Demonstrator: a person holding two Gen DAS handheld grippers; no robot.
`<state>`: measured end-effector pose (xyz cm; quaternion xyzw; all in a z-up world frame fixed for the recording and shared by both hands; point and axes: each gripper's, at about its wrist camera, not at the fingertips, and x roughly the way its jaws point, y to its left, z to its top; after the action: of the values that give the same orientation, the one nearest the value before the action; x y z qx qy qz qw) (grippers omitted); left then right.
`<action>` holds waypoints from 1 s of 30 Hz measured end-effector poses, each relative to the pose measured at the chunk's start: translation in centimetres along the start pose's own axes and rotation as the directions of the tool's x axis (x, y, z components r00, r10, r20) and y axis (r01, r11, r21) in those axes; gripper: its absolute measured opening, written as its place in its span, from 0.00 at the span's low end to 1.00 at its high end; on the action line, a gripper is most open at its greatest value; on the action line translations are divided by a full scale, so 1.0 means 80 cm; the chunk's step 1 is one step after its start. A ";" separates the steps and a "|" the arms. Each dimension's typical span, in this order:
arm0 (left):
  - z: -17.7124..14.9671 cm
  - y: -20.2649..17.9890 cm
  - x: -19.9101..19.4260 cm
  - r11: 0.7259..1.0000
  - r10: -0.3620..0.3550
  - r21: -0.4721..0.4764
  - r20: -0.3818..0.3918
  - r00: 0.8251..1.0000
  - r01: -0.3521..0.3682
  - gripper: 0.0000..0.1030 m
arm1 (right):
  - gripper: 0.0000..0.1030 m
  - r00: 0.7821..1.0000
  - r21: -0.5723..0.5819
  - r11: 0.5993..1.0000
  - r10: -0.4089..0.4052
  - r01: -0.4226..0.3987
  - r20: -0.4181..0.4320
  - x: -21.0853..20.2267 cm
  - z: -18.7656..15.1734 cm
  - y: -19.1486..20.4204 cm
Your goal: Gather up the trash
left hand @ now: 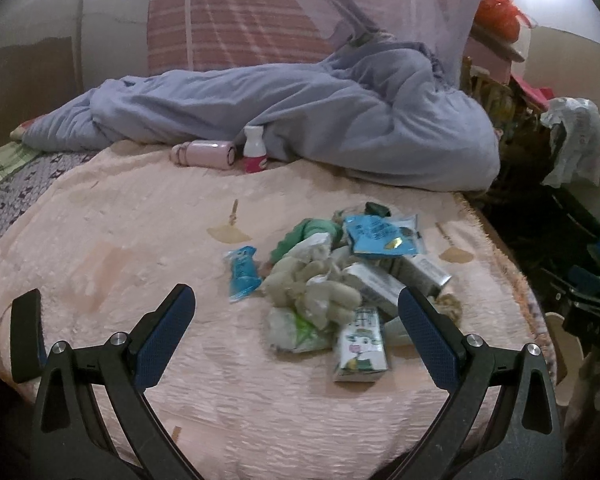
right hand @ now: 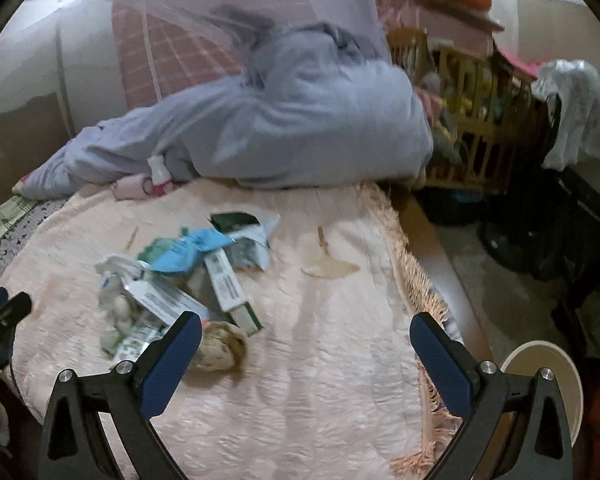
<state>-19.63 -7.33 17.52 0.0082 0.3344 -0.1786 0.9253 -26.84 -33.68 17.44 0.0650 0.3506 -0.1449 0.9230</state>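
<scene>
Trash pile of crumpled wrappers, tissue wads and small drink cartons point(left hand: 336, 276), heaped on pink textured bedspread point(left hand: 140, 240), just ahead of left hand-held gripper point(left hand: 296, 308) and mostly toward its right finger. Jaws spread wide, nothing held. Green-and-white milk carton point(left hand: 362, 346) nearest, lying between the fingers near the right one; loose blue snack wrapper point(left hand: 242, 272) apart at the pile's left edge. Farther ahead, pink cylindrical bottle lying on its side point(left hand: 204, 154) and white-and-red upright bottle point(left hand: 254, 152), against grey-blue rumpled quilt point(left hand: 300, 120). Risk: closing on the loose heap likely to catch one piece and scatter the rest; bedspread fabric could get pinched too

Seen from the right wrist: same pile ahead-left of right hand-held gripper point(right hand: 306, 338), jaws wide apart, empty. Crumpled beige paper ball point(right hand: 220, 344) touching the left finger. Round cream bin rim point(right hand: 540, 384) beyond the right finger, past the fringed bed edge. Risk: light wrappers slipping off on the way across, or landing on the floor beside the bin; picture blurred, so aim uncertain
</scene>
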 end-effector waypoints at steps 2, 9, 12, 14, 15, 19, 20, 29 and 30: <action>-0.001 -0.002 -0.005 1.000 -0.007 -0.003 0.010 1.000 0.007 0.98 | 1.00 1.000 -0.003 1.000 0.005 -0.005 0.021 -0.010 -0.002 0.008; 0.003 -0.005 -0.017 1.000 -0.008 0.005 0.038 0.999 0.008 0.98 | 1.00 0.997 -0.028 1.000 0.008 -0.006 0.082 -0.036 -0.001 0.029; 0.004 -0.004 -0.017 1.000 -0.007 -0.003 0.044 0.999 0.007 0.98 | 1.00 0.995 -0.036 0.999 0.012 -0.008 0.097 -0.040 -0.001 0.035; 0.003 -0.004 -0.016 1.000 -0.006 -0.002 0.042 0.999 0.006 0.98 | 1.00 0.995 -0.040 0.999 0.008 -0.004 0.100 -0.041 -0.002 0.036; 0.002 -0.003 -0.017 1.000 -0.004 0.000 0.045 0.999 0.004 0.98 | 1.00 0.995 -0.042 0.999 0.006 -0.002 0.104 -0.041 -0.003 0.037; 0.002 -0.004 -0.017 1.000 -0.003 0.002 0.049 0.999 0.002 0.98 | 1.00 0.994 -0.045 0.999 0.005 0.000 0.109 -0.041 -0.004 0.040; 0.002 -0.004 -0.017 1.000 -0.004 0.001 0.050 0.999 0.003 0.98 | 1.00 0.994 -0.048 0.999 0.004 0.001 0.109 -0.040 -0.004 0.041; 0.002 -0.005 -0.015 1.000 -0.005 -0.001 0.049 0.999 0.005 0.98 | 1.00 0.993 -0.053 0.999 0.007 0.000 0.117 -0.040 -0.006 0.046; 0.001 -0.006 -0.015 1.000 -0.006 -0.002 0.047 0.999 0.006 0.98 | 1.00 0.993 -0.052 0.999 0.006 0.000 0.118 -0.040 -0.006 0.047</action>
<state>-20.58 -7.40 18.40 0.0020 0.3127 -0.1811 0.9324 -28.28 -29.29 19.27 0.0330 0.2990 -0.1380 0.9436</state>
